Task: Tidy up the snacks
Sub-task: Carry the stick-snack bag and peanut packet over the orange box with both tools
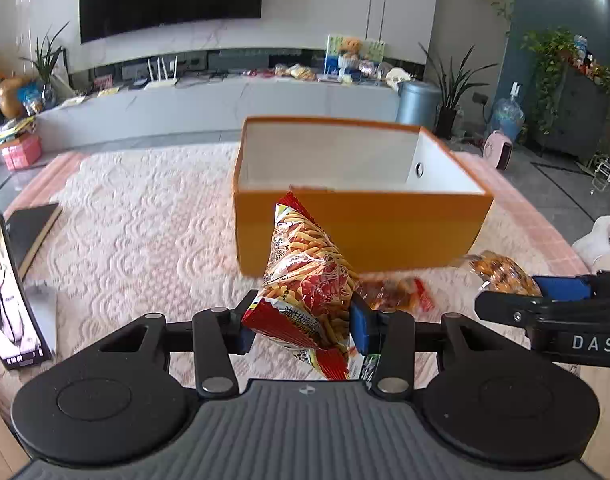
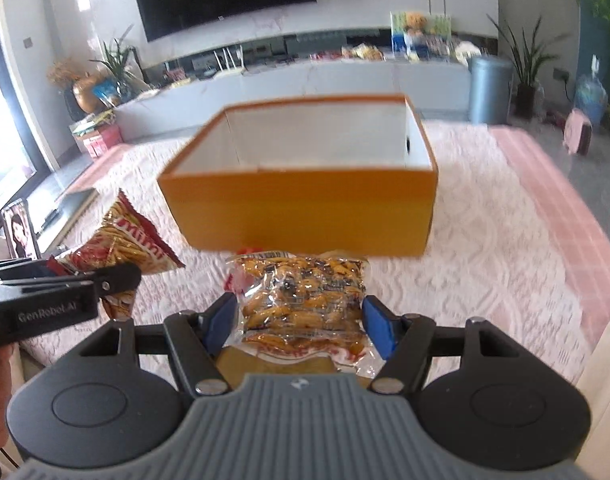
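Jaws clamped on snacks: left gripper [image 1: 301, 322] holding red crinkly stick-snack bag [image 1: 305, 276], right gripper [image 2: 299, 322] holding clear orange-snack packet [image 2: 301, 304], before open orange cardboard box [image 1: 357, 224].

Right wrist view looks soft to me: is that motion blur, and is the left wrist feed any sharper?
Right wrist: the orange box and room behind are smeared, while the clear snack pack in the right gripper stays crisp. Left wrist: the box edges are sharper, with slight blur low on it; fisheye bending in both.

Box [image 1: 357, 232] on blanket [image 1: 145, 216], behind both packets [image 1: 309, 276].
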The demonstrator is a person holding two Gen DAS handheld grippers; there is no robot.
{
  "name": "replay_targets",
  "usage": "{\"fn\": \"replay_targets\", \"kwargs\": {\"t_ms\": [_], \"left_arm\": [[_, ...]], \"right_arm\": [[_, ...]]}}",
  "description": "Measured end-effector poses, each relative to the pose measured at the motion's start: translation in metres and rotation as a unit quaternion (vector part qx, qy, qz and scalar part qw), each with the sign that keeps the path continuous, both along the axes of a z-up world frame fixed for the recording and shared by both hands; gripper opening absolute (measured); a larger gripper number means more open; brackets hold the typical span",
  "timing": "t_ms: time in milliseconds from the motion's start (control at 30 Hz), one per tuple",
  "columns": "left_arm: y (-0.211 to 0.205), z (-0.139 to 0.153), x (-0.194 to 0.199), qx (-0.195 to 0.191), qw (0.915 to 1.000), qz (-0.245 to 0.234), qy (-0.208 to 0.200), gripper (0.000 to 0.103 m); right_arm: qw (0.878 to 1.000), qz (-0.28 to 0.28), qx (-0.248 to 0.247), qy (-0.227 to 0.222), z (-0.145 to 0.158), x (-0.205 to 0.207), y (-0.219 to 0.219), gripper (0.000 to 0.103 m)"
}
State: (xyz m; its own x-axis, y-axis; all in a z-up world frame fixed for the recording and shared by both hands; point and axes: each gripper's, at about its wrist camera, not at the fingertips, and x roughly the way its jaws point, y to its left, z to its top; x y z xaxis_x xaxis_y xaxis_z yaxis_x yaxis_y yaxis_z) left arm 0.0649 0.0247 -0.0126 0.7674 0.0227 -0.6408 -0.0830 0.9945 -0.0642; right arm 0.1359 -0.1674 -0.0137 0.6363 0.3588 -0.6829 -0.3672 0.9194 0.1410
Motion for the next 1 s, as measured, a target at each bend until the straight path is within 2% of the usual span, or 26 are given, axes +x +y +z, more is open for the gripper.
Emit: {"fn": "replay_targets", "kwargs": {"t_ms": [233,533,867,1000], "left_arm": [[-0.001,0.019,0.02,0.003,0.9998,-0.006,-0.02,0.051],[0.001,0.038,0.055,0.015,0.999,-0.013,-0.04,0.051],[0.008,0.039,0.098,0.026,0.9991,-0.009,-0.031,0.051],[0.012,0.033,0.115,0.025,0.9993,-0.019,-0.021,0.051]], "right_arm": [[0.999,0.017,-0.013,-0.047,0.03,0.012,0.005,0.066],[0.995,0.029,-0.026,-0.091,0.06,0.047,0.016,0.066],[0.995,0.029,-0.024,-0.089,0.067,0.105,0.028,0.066],[0.998,0.027,-0.011,-0.059,0.063,0.133,0.03,0.066]]}}
